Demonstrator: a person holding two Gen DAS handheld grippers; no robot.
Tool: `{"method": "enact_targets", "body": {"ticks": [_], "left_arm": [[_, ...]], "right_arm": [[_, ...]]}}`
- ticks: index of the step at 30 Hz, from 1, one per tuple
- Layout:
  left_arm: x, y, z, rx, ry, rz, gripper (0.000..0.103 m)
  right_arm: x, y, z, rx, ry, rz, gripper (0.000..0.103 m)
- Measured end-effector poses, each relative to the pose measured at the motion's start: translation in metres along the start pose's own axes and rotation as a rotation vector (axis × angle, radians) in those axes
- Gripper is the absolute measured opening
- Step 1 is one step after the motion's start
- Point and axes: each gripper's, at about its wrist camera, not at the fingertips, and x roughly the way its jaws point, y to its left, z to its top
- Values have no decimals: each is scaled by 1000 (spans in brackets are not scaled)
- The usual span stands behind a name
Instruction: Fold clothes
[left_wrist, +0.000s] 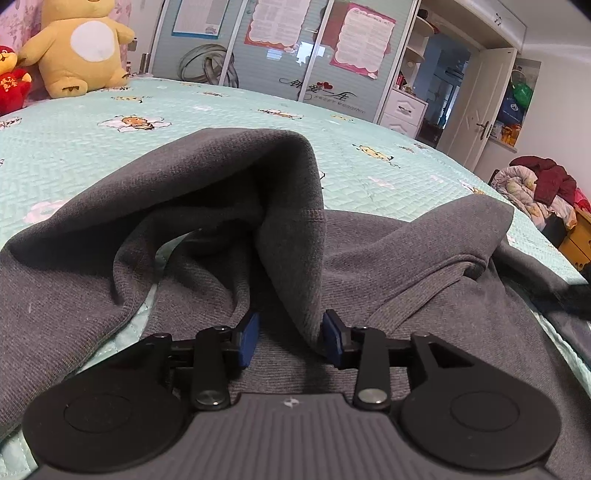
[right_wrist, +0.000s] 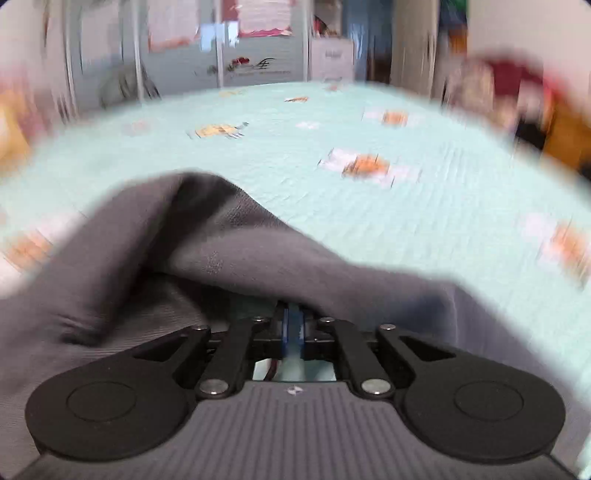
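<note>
Two lines of writing legible on the wardrobe door (left_wrist: 325, 92) behind the bed: Chinese characters with red hearts, and beneath them "SWEET WEDDING" in small capitals. Pink-bordered printed sheets (left_wrist: 364, 40) taped higher on the same doors, text too small to read. Tiny pale logo on the ribbed housing of each gripper, not decipherable.

Spread over the mint bee-print quilt (left_wrist: 229, 110): grey sweatshirt (left_wrist: 406, 258), rumpled, one fold raised into a peaked tent directly ahead of the left gripper (left_wrist: 290, 338). Blue pads (left_wrist: 249, 338) apart, jaws open, the lower edge of that raised fold hanging down between them and touching the right-hand pad, not pinched. More grey cloth lying flat under and around the gripper body.

Right gripper (right_wrist: 294, 330) level and low over the bed, pointing toward the wardrobe; whole right-wrist view smeared by motion blur. Blue pads pressed together, jaws closed, a lifted ridge of the grey sweatshirt draped right over the fingertips; whether cloth is actually caught between them cannot be told.

Yellow plush bear (left_wrist: 79, 48) and a red plush toy (left_wrist: 11, 83) seated at the bed's far left.
</note>
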Motion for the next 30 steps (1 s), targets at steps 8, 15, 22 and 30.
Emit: {"method": "enact_targets", "body": {"ticks": [8,15,22,30], "left_arm": [[-2,2,-3,-2,-23,1,42],[-4,8,-5,-39,-41,-27,42],[-4,5,-5,-24,-40,-15,43],[-5,-5,-6,36,-37,37,44]], "right_arm": [[-92,-113,-56,256,-91,-101,43],[-116,-193,-84,497,-115,-113,54],[-74,-200,-77,639,-123,60,45],[-72,-253,-13,593,-258,54,0]]}}
